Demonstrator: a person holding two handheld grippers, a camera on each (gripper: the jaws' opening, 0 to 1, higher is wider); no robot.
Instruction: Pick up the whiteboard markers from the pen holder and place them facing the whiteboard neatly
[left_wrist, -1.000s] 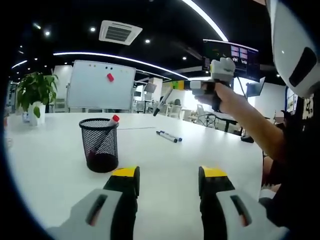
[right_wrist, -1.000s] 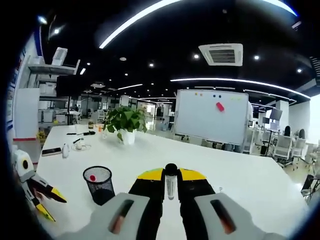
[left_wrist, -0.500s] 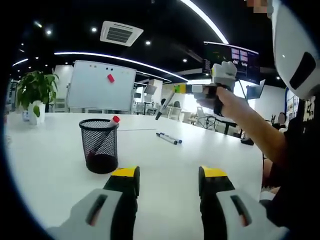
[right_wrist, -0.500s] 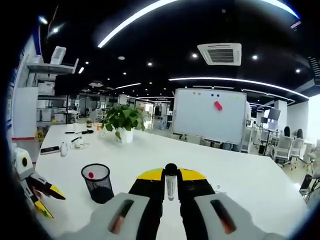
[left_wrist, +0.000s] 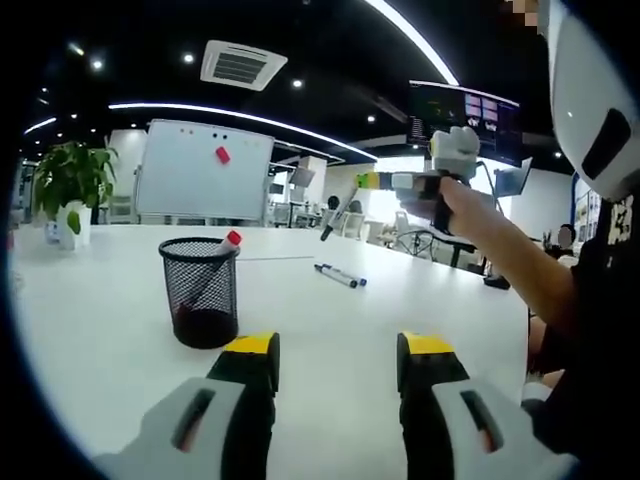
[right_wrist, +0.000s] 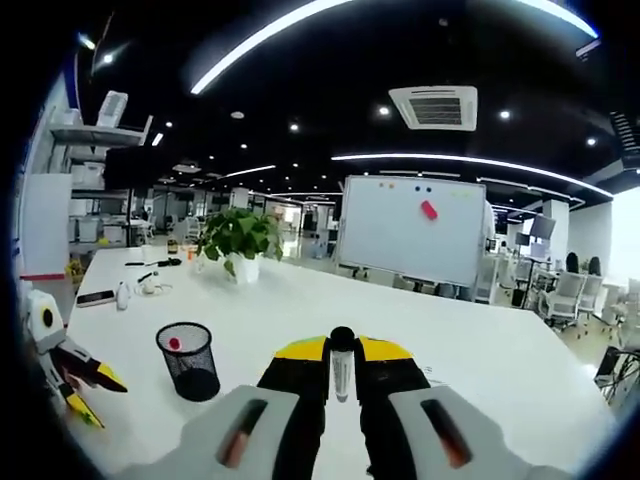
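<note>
Two markers done: two whiteboard markers (left_wrist: 340, 275) already lie side by side on the table (left_wrist: 100, 330), right of centre in the left gripper view, and they seem to point toward the whiteboard (left_wrist: 203, 170).
Marker in your hand: your right gripper (right_wrist: 342, 372) has its jaws pressed on a third marker (right_wrist: 342, 360) with a black cap, at the bottom centre of the right gripper view. In the left gripper view you hold it high, at the upper right, well above the table.
Marker left: one red-capped marker (left_wrist: 226, 243) leans inside the black mesh pen holder (left_wrist: 203, 290), left of centre.
Left gripper: your left gripper (left_wrist: 337, 362) is spread and carries nothing, low over the table.
Progress: I judge you past the middle; this marker must go down beside the pair, then the red one.
Surface: white, smooth, wide table.
Room: open office with dark ceiling, light strips, a potted plant (right_wrist: 236, 240) and the whiteboard behind the table.
</note>
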